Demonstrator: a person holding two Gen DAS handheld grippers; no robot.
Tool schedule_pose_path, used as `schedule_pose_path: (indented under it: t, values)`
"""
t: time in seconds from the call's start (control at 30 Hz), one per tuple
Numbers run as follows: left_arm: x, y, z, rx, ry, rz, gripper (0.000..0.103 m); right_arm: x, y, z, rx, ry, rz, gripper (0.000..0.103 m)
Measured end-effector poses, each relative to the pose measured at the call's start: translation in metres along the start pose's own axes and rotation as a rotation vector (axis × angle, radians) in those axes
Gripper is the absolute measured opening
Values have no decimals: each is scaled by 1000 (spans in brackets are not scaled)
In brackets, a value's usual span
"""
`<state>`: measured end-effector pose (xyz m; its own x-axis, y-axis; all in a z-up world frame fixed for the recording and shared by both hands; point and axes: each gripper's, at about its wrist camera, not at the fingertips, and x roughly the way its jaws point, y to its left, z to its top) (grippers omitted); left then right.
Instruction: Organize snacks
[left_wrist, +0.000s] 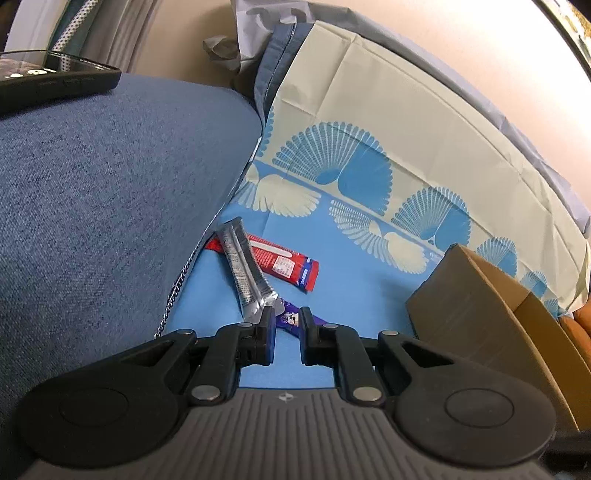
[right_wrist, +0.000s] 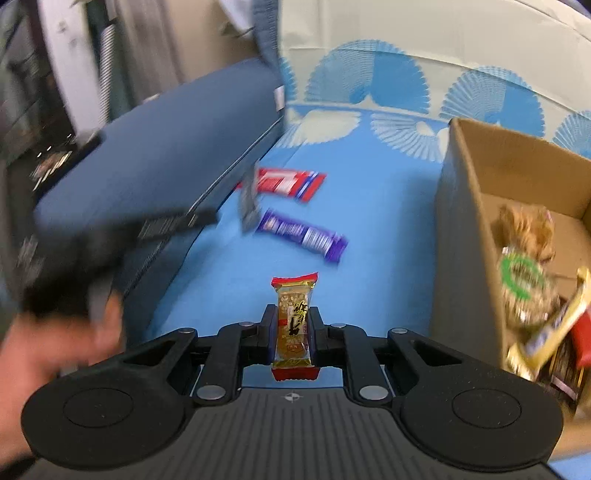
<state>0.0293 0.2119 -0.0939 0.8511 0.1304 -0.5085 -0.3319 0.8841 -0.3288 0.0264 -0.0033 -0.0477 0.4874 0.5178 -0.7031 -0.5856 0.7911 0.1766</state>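
Note:
My right gripper (right_wrist: 293, 314) is shut on a gold snack pack with red ends (right_wrist: 294, 295), held above the blue cloth beside an open cardboard box (right_wrist: 461, 240) with several snacks (right_wrist: 524, 273) inside. A red bar (right_wrist: 291, 182), a silver stick pack (right_wrist: 249, 206) and a purple bar (right_wrist: 303, 236) lie on the cloth ahead. My left gripper (left_wrist: 287, 312) is shut and holds nothing. The purple bar (left_wrist: 291, 320) lies just beyond its tips, with the silver stick pack (left_wrist: 245, 273) across the red bar (left_wrist: 284, 264) farther on. The box (left_wrist: 461, 295) stands to its right.
A blue fabric cushion (left_wrist: 110, 184) rises on the left, with a black phone-like device (left_wrist: 55, 77) on top and a thin chain (left_wrist: 177, 284) along its edge. The blue patterned cloth (left_wrist: 351, 288) covers the surface. A hand (right_wrist: 55, 350) holds the blurred left gripper.

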Motion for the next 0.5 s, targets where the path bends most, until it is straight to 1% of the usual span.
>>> schedule_pose_path:
  t: [0.1, 0.23, 0.27, 0.3, 0.33, 0.37, 0.43, 0.5]
  values:
    - [2, -1, 0, 8, 17, 13, 14, 5, 3, -21, -35, 6, -13, 17]
    - [7, -6, -2, 36, 33, 29, 16, 22, -4, -34, 3, 19, -15, 17]
    - [9, -8, -2, 40, 42, 37, 23, 25, -6, -36, 15, 22, -10, 17]
    - [13, -9, -1, 41, 52, 49, 27, 29, -6, -39, 13, 24, -10, 17]
    - [18, -9, 0, 30, 64, 60, 37, 33, -6, -41, -2, 28, -21, 17]
    - [22, -8, 1, 12, 72, 68, 45, 37, -5, -42, -16, 36, -29, 17]
    - [33, -7, 5, -26, 84, 100, 51, 45, -7, -45, -29, 60, -31, 18]
    - [45, -10, 11, -39, 82, 142, 54, 46, -9, -45, -31, 62, -21, 18]
